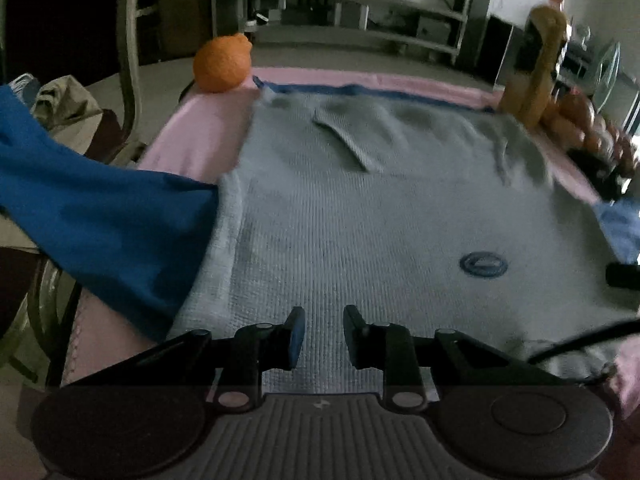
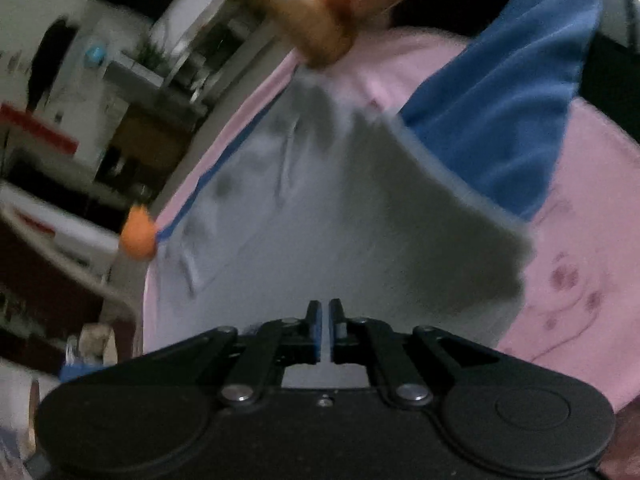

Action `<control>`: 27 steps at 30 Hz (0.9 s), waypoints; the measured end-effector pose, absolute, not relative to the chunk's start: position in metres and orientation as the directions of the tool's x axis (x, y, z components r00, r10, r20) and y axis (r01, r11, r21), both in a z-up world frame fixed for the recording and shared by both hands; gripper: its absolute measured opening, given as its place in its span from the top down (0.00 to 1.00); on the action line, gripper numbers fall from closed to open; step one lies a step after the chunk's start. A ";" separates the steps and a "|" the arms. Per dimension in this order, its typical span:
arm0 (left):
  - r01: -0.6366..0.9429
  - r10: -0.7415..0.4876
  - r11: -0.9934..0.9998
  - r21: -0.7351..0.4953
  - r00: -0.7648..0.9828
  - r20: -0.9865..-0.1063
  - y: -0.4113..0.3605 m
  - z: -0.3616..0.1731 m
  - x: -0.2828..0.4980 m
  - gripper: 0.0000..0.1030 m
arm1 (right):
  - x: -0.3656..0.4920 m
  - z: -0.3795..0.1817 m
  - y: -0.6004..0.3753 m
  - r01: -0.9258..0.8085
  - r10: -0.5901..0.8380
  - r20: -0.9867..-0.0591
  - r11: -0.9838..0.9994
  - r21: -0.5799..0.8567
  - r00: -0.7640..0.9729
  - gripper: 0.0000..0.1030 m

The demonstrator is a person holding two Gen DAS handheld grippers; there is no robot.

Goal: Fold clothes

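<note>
A grey knit garment with blue sleeves lies spread on a pink cloth-covered table. Its left blue sleeve hangs off the table's left side. My left gripper is open and empty, low over the garment's near edge. In the right wrist view my right gripper is shut on the grey garment's edge and lifts it, so the cloth rises in a fold toward the camera. The other blue sleeve lies on the pink cloth beyond.
An orange round plush sits at the table's far left corner. A tan plush toy with orange toys stands at the far right corner. Chairs and shelves stand beyond the table. A pile of clothes lies at left.
</note>
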State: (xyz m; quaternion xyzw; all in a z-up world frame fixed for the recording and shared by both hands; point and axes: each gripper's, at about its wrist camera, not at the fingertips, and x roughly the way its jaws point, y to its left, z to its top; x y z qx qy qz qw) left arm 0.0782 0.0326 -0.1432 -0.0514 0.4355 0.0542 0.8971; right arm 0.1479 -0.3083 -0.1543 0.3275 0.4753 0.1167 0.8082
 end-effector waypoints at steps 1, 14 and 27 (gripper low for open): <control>-0.148 0.052 0.988 -0.047 0.599 -0.799 0.033 -0.149 0.082 0.75 | 0.151 -0.154 -0.302 0.103 0.496 -0.701 0.775 0.624 0.512 0.95; -0.127 0.087 0.992 0.017 0.565 -0.820 0.032 -0.162 0.080 0.72 | 0.162 -0.180 -0.289 0.097 0.386 -0.808 0.876 0.473 0.446 1.00; -0.224 0.042 0.959 -0.175 0.722 -0.691 0.076 -0.093 -0.023 0.69 | 0.059 -0.101 -0.355 0.161 0.440 -0.646 0.737 0.657 0.623 0.78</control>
